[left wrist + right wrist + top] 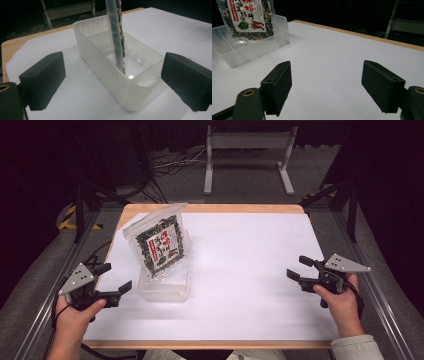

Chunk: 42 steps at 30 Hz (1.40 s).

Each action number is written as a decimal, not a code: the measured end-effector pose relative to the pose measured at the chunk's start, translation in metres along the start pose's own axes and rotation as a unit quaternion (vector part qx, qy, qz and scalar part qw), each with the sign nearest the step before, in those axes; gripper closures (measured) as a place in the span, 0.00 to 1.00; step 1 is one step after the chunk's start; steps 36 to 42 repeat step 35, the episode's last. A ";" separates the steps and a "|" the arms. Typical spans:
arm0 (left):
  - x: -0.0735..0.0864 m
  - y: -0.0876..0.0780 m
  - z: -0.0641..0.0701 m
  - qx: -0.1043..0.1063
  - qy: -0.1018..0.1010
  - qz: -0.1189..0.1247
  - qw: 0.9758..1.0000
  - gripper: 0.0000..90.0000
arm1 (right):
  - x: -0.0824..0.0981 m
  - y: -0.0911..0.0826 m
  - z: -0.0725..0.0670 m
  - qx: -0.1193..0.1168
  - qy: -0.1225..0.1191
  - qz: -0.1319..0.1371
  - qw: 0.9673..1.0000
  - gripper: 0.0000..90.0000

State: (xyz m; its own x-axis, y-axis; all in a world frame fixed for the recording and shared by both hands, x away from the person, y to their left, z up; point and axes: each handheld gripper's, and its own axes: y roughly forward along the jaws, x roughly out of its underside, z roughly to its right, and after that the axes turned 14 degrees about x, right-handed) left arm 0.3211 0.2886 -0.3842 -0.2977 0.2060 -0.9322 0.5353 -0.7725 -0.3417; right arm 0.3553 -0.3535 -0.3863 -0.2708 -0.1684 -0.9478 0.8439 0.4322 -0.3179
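Seaweed packet (161, 245) already standing upright inside clear plastic tub (165, 287), left of centre on desk (250, 270); left tongs (114, 282) and right tongs (299, 268) wide, empty, apart from tub; likely little left

Clear plastic seaweed packet with printed label (116, 35): top cut off by upper edge in left gripper view; label print too small to read.

A light wooden table (215, 208) with rounded far corners carries a large white sheet (250, 270) that covers nearly all of its top. Directly on the sheet, toward its left side, stands a translucent rectangular plastic container (165, 287), with ribbed walls (100, 67).
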 end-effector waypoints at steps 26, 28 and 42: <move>0.062 0.021 -0.007 0.025 -0.020 -0.070 0.997 0.08 | 0.042 0.001 0.003 -0.001 -0.003 -0.029 1.000 0.25; 0.062 0.022 -0.006 0.028 -0.020 -0.065 0.997 0.08 | 0.045 0.004 0.003 -0.001 -0.004 -0.031 1.000 0.25; 0.063 0.022 -0.006 0.035 -0.026 -0.066 0.997 0.08 | 0.046 0.005 0.003 -0.002 -0.010 -0.027 1.000 0.25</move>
